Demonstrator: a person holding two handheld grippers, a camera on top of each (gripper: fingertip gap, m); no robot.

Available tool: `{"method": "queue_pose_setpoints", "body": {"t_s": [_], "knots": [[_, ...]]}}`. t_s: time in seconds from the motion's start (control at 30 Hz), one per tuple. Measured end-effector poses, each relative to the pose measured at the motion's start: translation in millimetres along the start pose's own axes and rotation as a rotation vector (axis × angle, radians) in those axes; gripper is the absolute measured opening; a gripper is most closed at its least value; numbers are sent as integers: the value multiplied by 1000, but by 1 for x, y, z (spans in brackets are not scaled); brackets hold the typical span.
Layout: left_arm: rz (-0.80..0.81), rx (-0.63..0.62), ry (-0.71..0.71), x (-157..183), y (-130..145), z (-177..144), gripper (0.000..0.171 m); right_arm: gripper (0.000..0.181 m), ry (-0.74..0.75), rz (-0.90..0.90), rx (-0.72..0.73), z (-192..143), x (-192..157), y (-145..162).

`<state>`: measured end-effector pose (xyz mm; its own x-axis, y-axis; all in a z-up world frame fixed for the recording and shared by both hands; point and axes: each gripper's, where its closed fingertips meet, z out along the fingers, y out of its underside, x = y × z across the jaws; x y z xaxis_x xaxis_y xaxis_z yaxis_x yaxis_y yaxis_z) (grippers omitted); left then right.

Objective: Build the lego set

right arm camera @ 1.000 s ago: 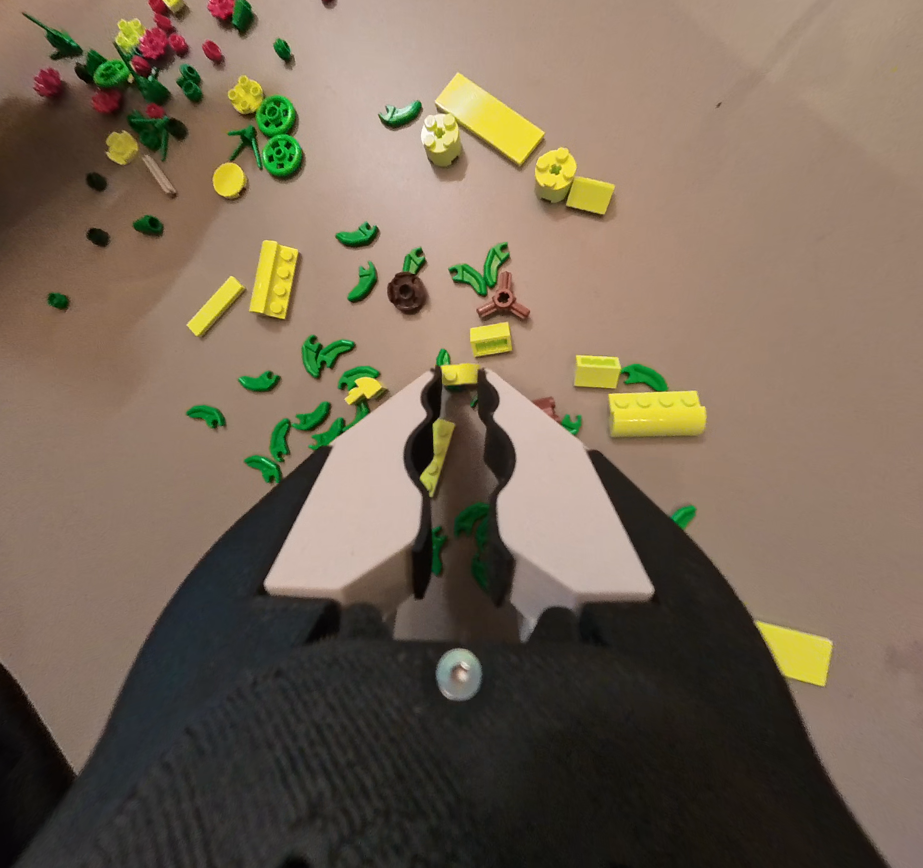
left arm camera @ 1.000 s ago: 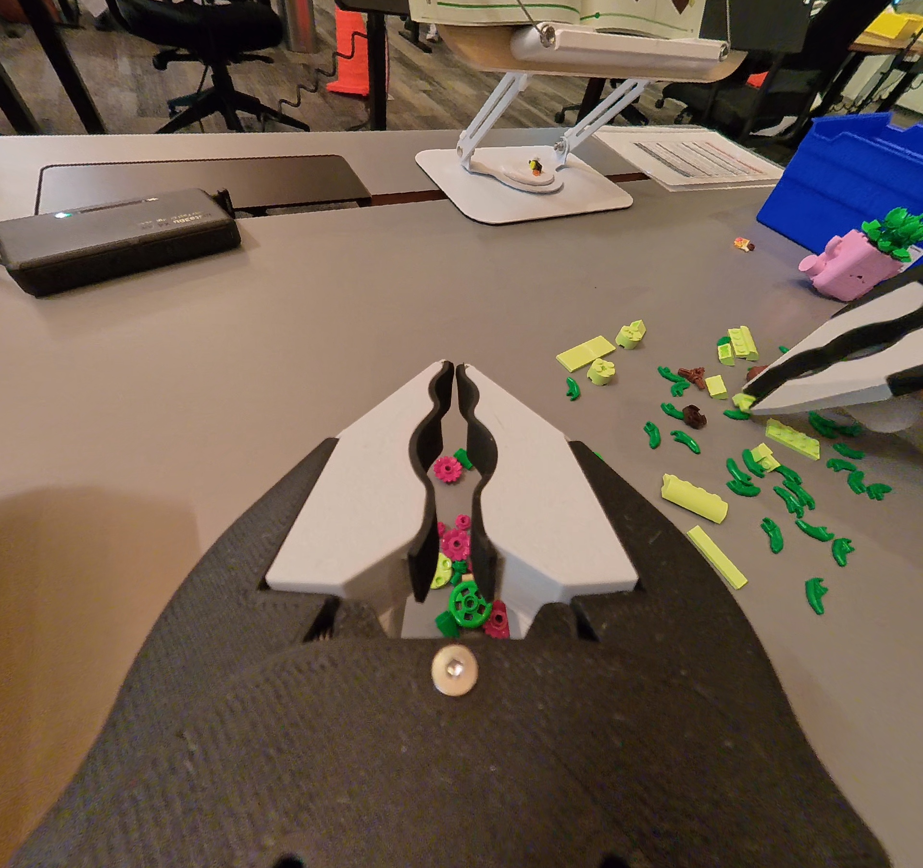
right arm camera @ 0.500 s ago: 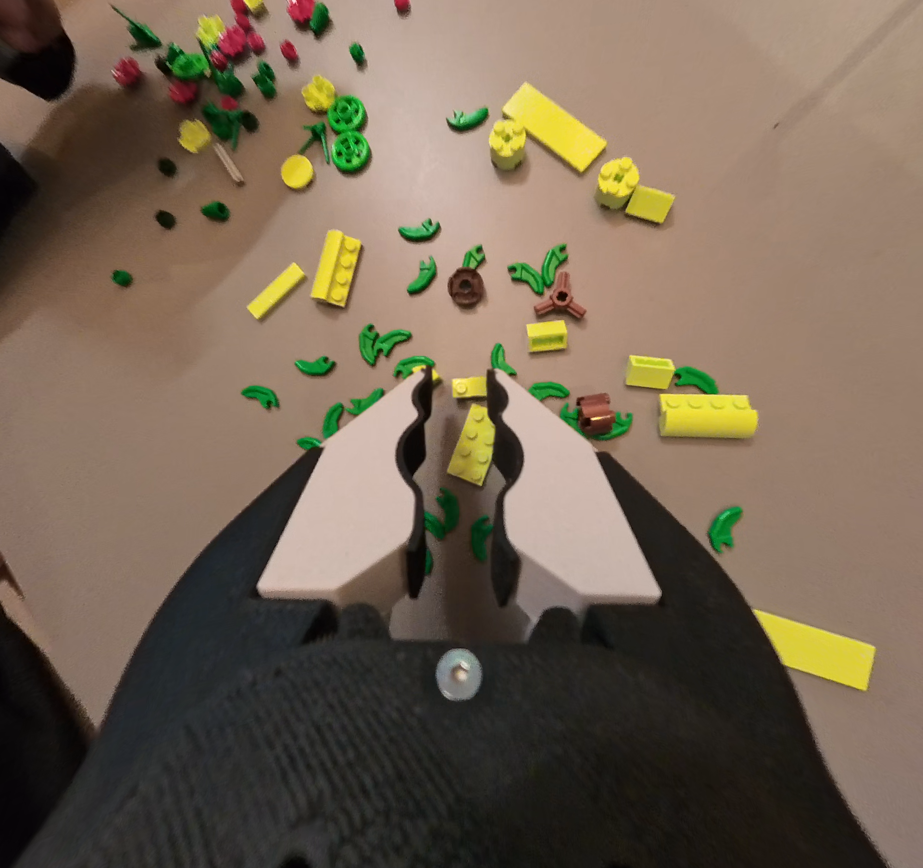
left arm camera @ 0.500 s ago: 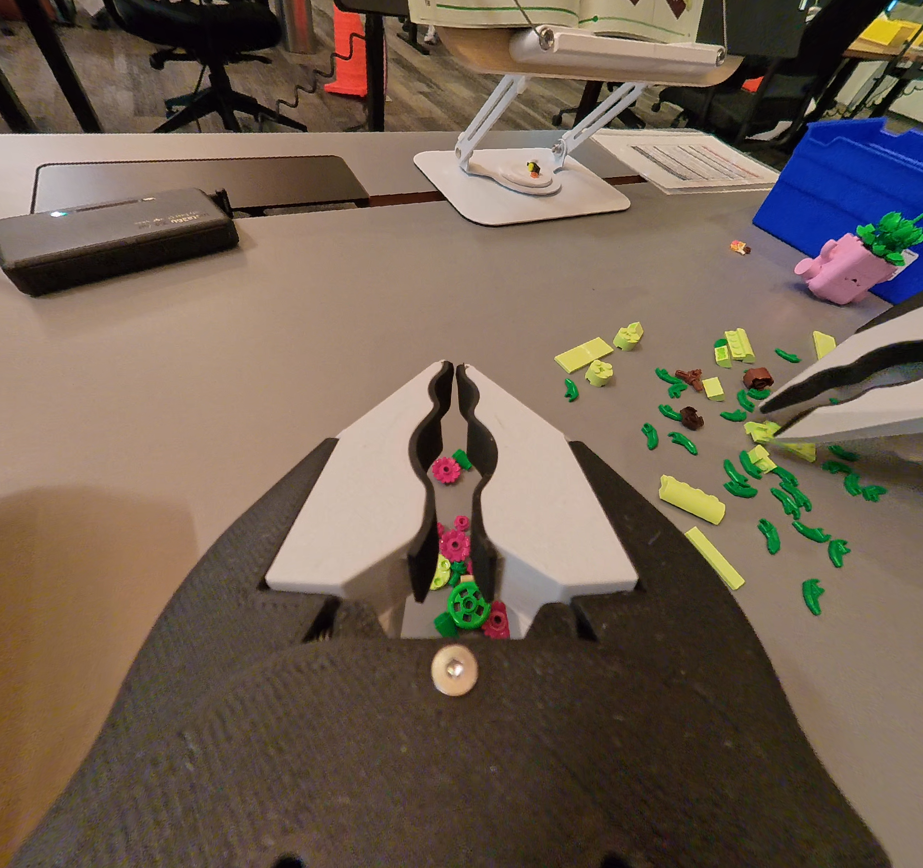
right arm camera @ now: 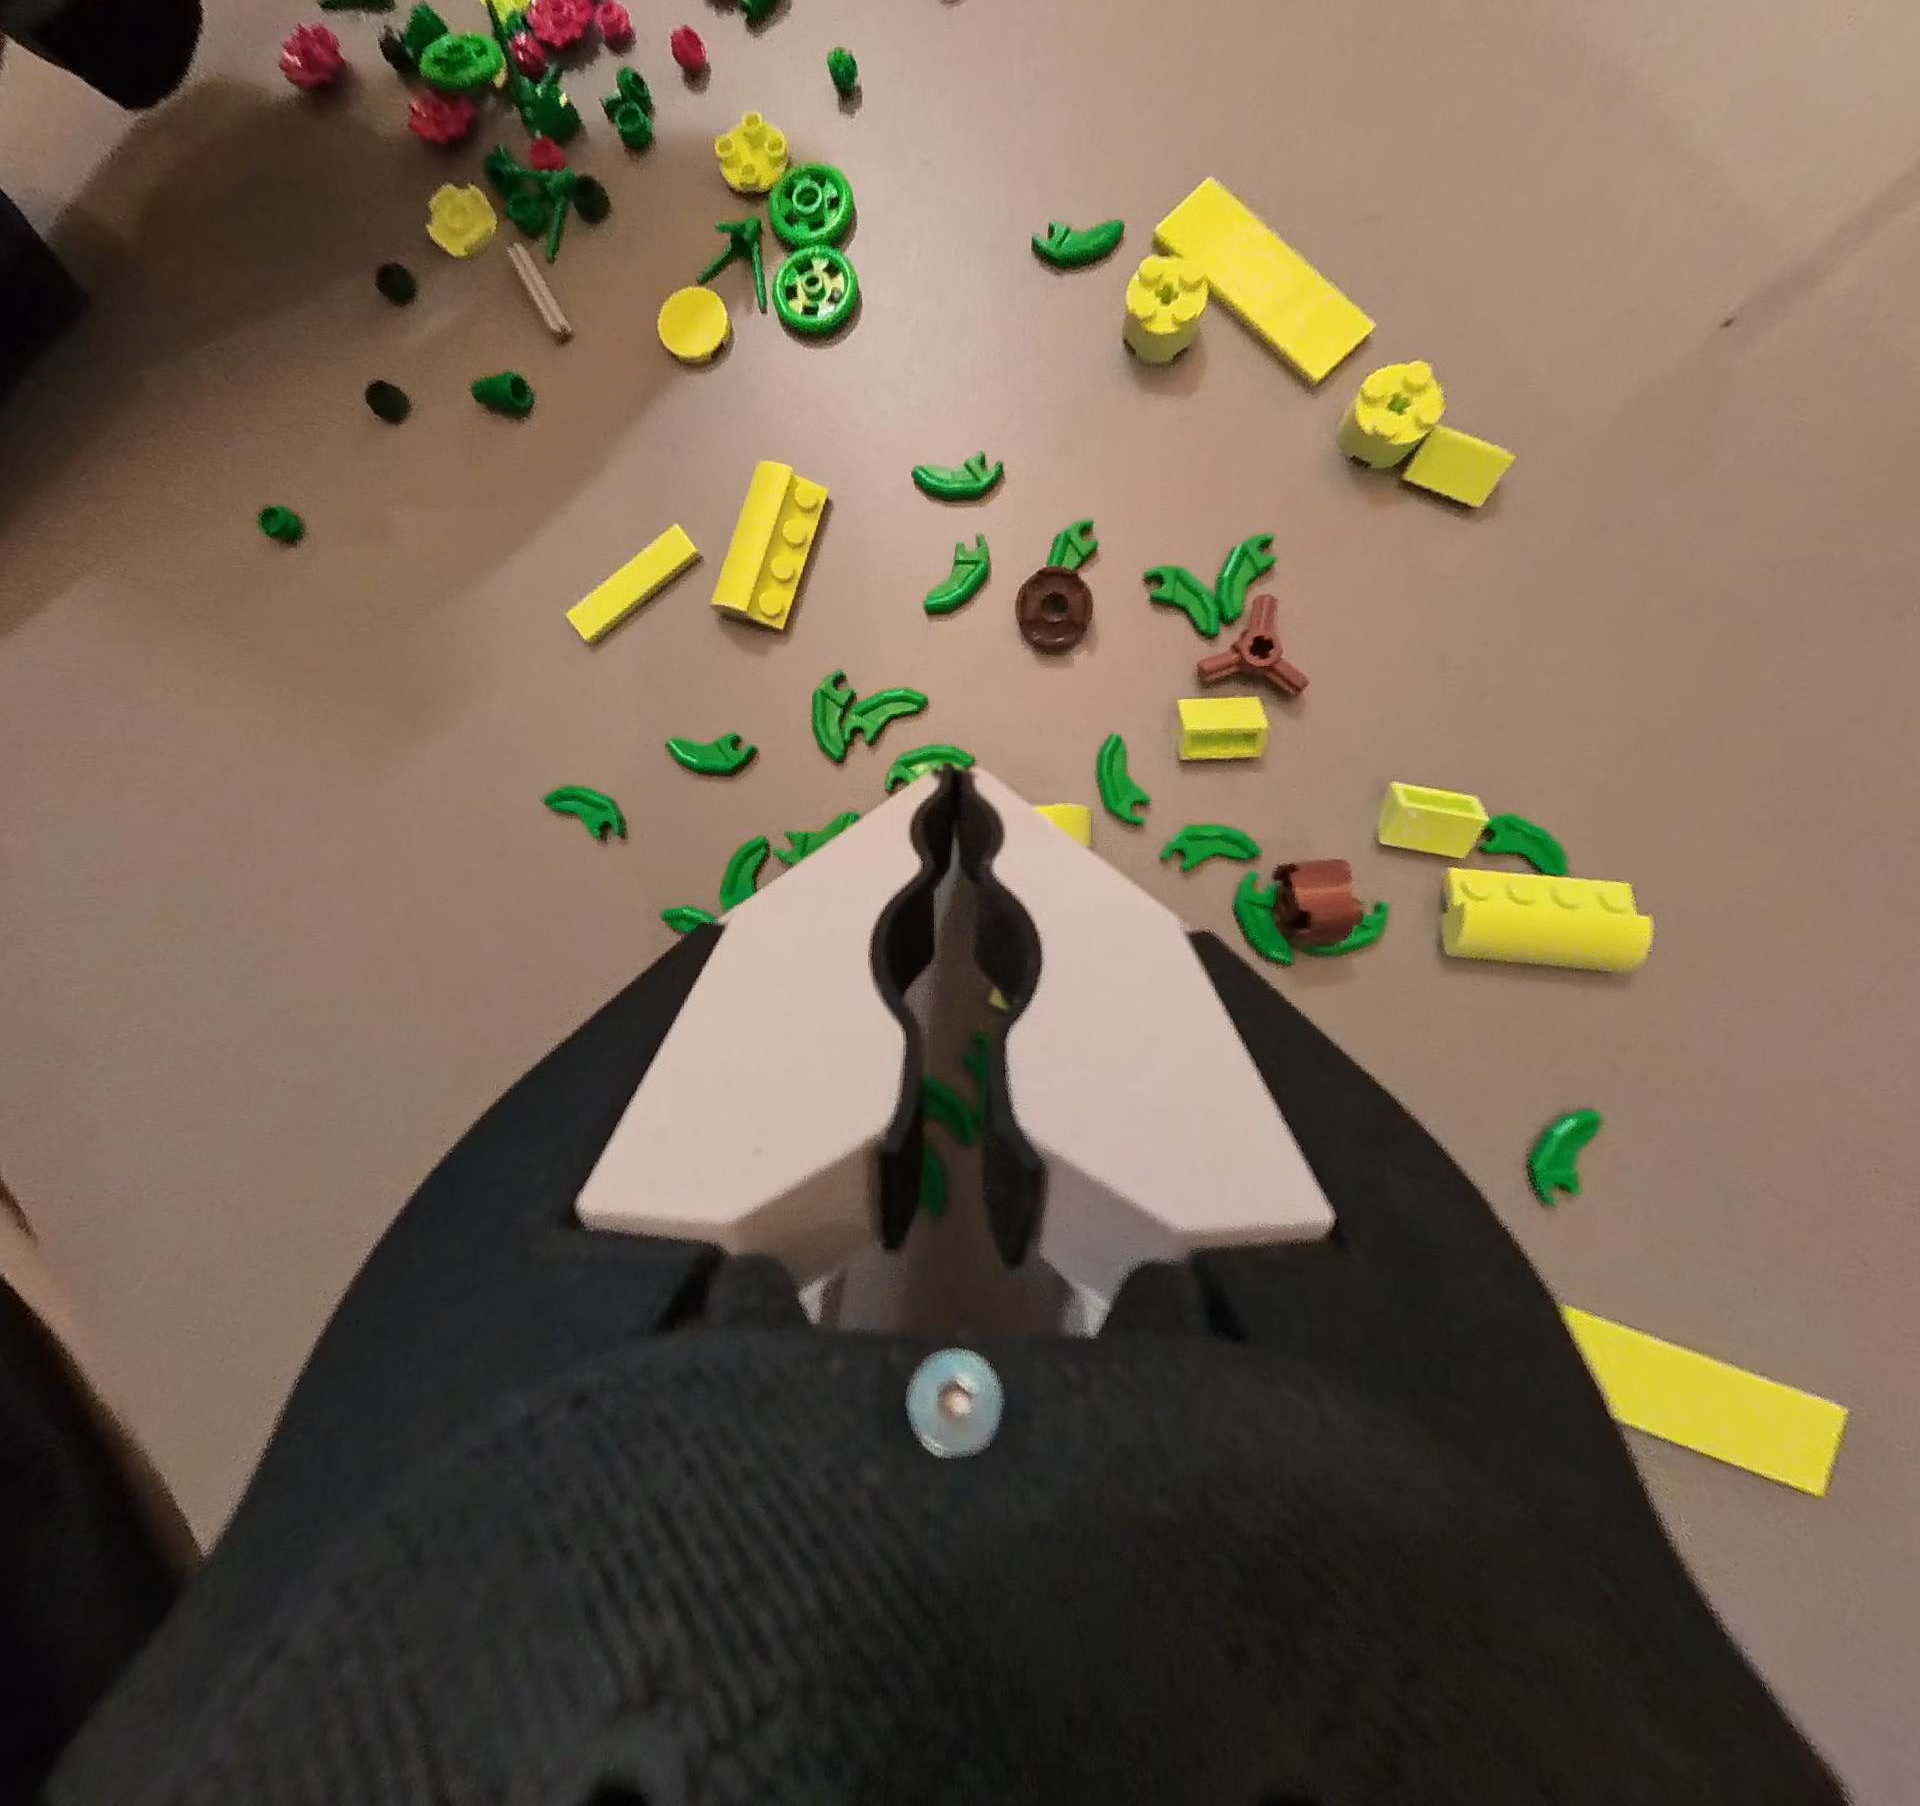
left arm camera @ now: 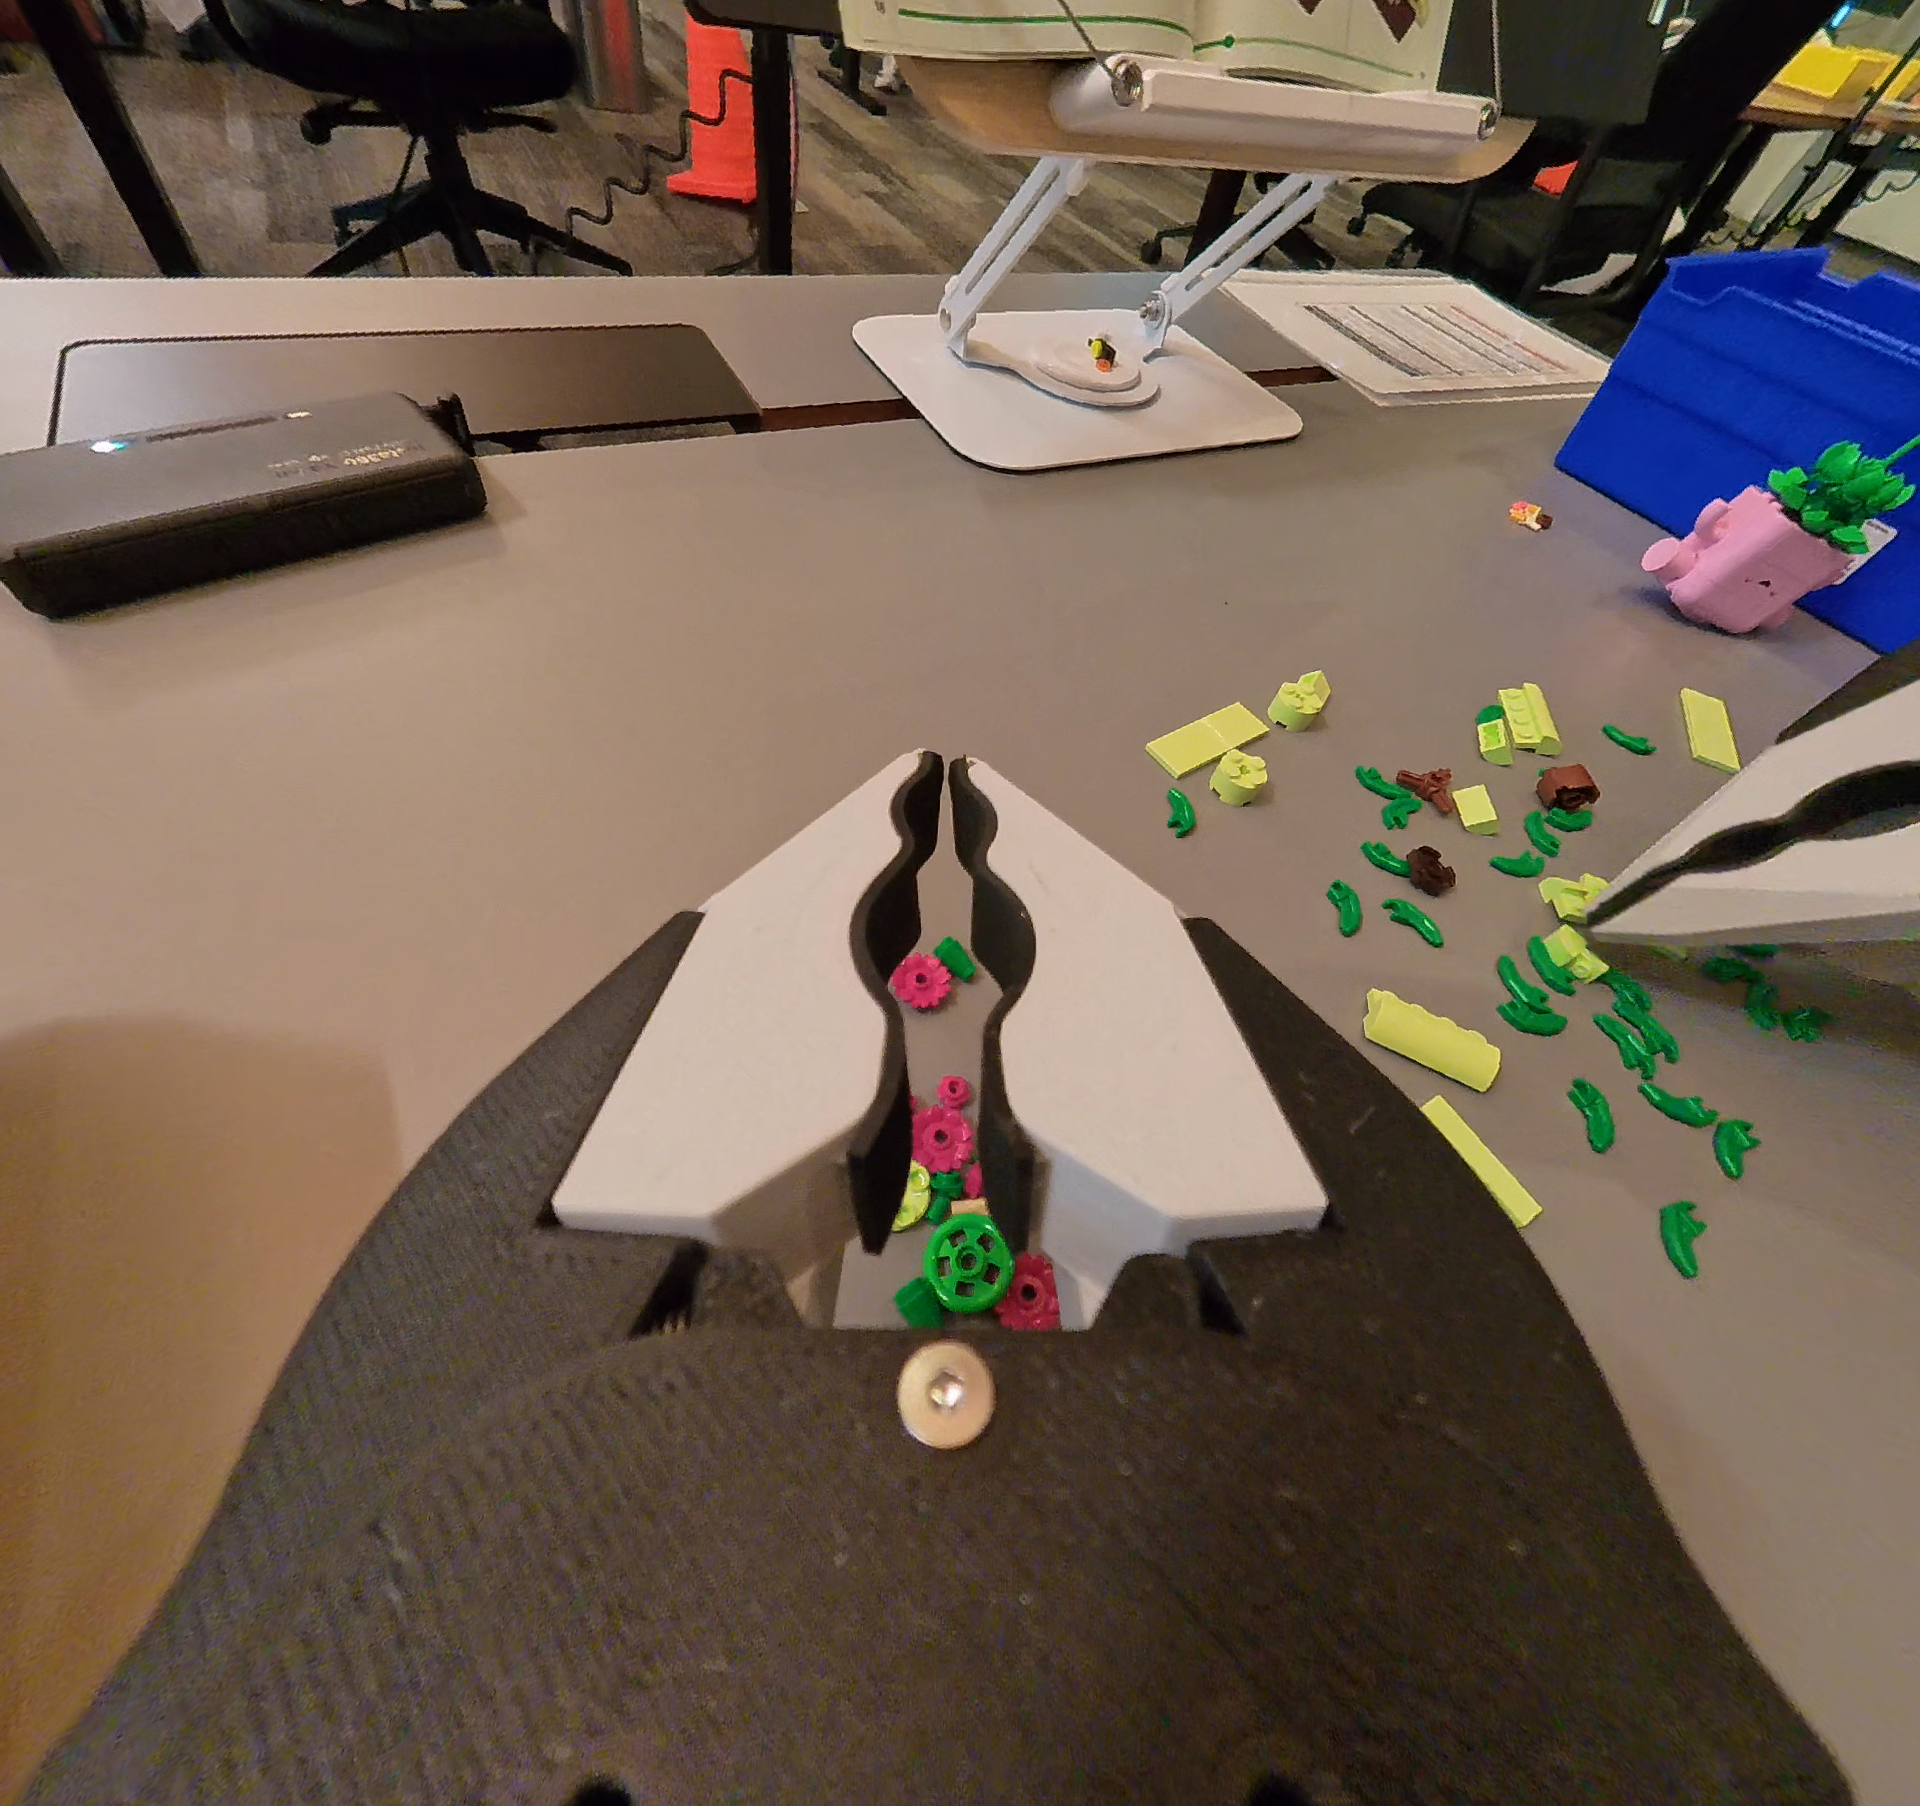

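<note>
Loose lego pieces lie on the grey table. My left gripper is shut and empty, hovering over magenta flowers and a green wheel. My right gripper is shut with its tips low among green leaves and lime bricks; nothing shows between its tips. It also shows in the left wrist view, next to small lime pieces. A brown round piece and a brown three-armed piece lie ahead of it. A pink pot with green leaves lies on its side far right.
A blue bin stands behind the pink pot. A white stand holds an open booklet at the back. A black device lies at back left. Flowers and green wheels cluster at the right view's top left, near a dark sleeve. My right fingertips sit around 20 centimetres from my left ones. From my right tips it is roughly 4 centimetres to the brown round piece; from my left, 20 centimetres. Look for it in the left wrist view too. The green wheel lies some 10 centimetres from my left tips, 20 centimetres from my right tips. It is also in sight in the right wrist view.
My right gripper has closed from open and pulled back slightly; the lime plate seen between its fingers is now almost hidden. My left gripper has stayed still.
</note>
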<state>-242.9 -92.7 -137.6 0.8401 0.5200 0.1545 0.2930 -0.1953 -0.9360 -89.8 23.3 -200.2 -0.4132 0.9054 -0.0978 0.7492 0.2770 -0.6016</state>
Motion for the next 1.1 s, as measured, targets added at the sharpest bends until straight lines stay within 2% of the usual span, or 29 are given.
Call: {"method": "queue_pose_setpoints", "body": {"t_s": [0.17, 0.27, 0.37, 0.5, 0.63, 0.73, 0.8, 0.9, 1.1], "knots": [[-3, -1, 4, 0, 0, 1, 0, 0, 63, 38, 50, -17, 18, -6], [-1, -1, 3, 0, 0, 0, 0, 0, 215, 72, 48, -32, 49, 0], [-4, 0, 6, 1, 0, 1, 0, 11, 342, 153, 25, -47, 82, 14], [-2, -2, 8, 2, 0, 2, 0, 24, 315, 256, 50, -43, 97, 16], [6, -6, 4, 3, 1, 2, 0, 30, 288, 321, 49, -28, 108, 16], [2, -7, 7, 3, 1, 2, 0, 29, 268, 352, 31, -18, 111, 20], [1, -6, 7, 2, 1, 2, 0, 18, 251, 357, 27, -16, 110, 23], [-3, -4, 12, 2, 1, 2, 0, 13, 242, 372, 51, -23, 109, 24], [-1, -6, 13, 3, 1, 3, 0, 12, 155, 447, 204, -57, 102, 10]]}}
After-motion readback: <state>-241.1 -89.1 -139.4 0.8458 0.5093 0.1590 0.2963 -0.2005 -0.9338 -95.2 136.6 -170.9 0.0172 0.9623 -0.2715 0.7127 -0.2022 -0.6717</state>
